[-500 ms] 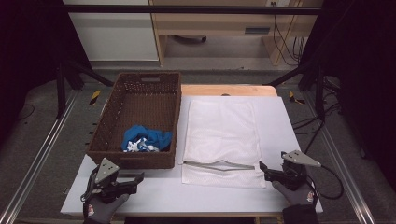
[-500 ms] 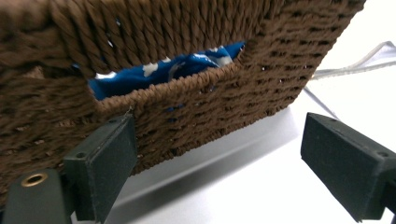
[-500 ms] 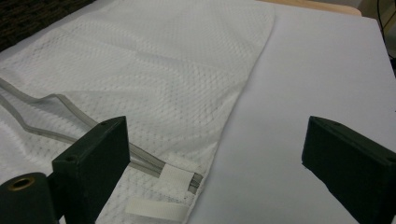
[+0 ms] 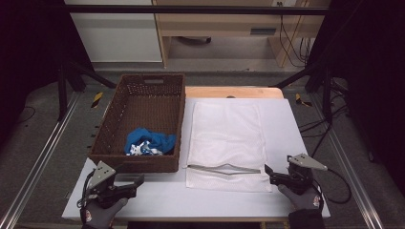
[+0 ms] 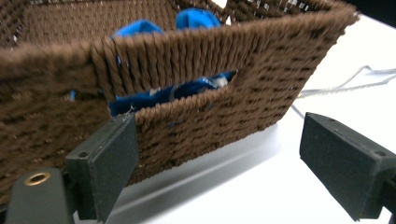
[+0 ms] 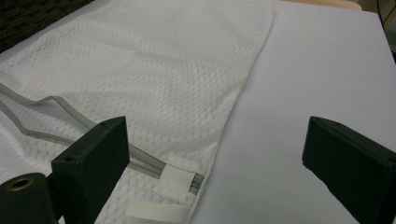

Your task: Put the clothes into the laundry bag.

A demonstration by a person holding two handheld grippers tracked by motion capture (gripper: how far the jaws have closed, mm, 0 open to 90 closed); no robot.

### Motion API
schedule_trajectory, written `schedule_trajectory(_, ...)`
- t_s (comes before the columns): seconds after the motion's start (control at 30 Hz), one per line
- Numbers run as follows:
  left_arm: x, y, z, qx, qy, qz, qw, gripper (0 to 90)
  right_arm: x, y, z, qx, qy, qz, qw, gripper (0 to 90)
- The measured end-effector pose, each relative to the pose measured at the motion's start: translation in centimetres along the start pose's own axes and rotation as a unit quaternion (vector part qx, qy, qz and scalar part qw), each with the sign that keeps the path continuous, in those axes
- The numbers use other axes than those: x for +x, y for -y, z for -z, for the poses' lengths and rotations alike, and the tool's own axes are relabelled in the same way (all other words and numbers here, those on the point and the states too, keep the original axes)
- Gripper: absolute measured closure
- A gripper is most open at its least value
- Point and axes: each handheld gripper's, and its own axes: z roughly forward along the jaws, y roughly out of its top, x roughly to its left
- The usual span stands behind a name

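White mesh laundry bag (image 4: 226, 143) lies flat mid-desk, zip opening (image 4: 224, 169) gaping nearside for loading, blue garment (image 4: 149, 141) waiting in wicker basket (image 4: 129, 161) alongside, while left gripper (image 4: 128, 183) and right gripper (image 4: 273, 177) flank them, jaws open and empty.

White table (image 4: 286, 124) is carrying two things side by side. Brown wicker basket (image 4: 143, 119) is sitting on its left half, near wall reaching close to the front edge. White mesh bag (image 4: 227, 138) is lying flat just right of the basket, grey zipper (image 4: 224, 168) running across its near end. Wooden board (image 4: 234, 91) is showing at the table's far edge.
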Motion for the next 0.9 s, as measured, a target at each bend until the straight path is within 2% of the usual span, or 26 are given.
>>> schedule_trajectory(0.4, 0.1, -1.8, 1.8, -0.028, -0.001, 0.008, 0.9996, 11.7, 0.3, -0.3, 0.1, -0.007, 0.005, 0.008, 0.9999, 7.4)
schedule_trajectory(0.6, 0.0, -2.5, 2.0, -0.033, -0.003, 0.006, 0.9994, 11.7, 0.5, -0.6, 0.4, -0.011, 0.004, 0.008, 0.9999, 7.3)
schedule_trajectory(0.87, 0.1, -4.6, 1.9, -0.044, -0.010, -0.001, 0.9990, 11.8, 0.6, -0.7, 0.5, -0.015, 0.003, 0.012, 0.9998, 7.2)
schedule_trajectory(0.9, 0.2, -5.3, 1.9, -0.048, -0.011, -0.004, 0.9988, 11.8, 0.6, -0.7, 0.5, -0.014, 0.003, 0.010, 0.9998, 7.2)
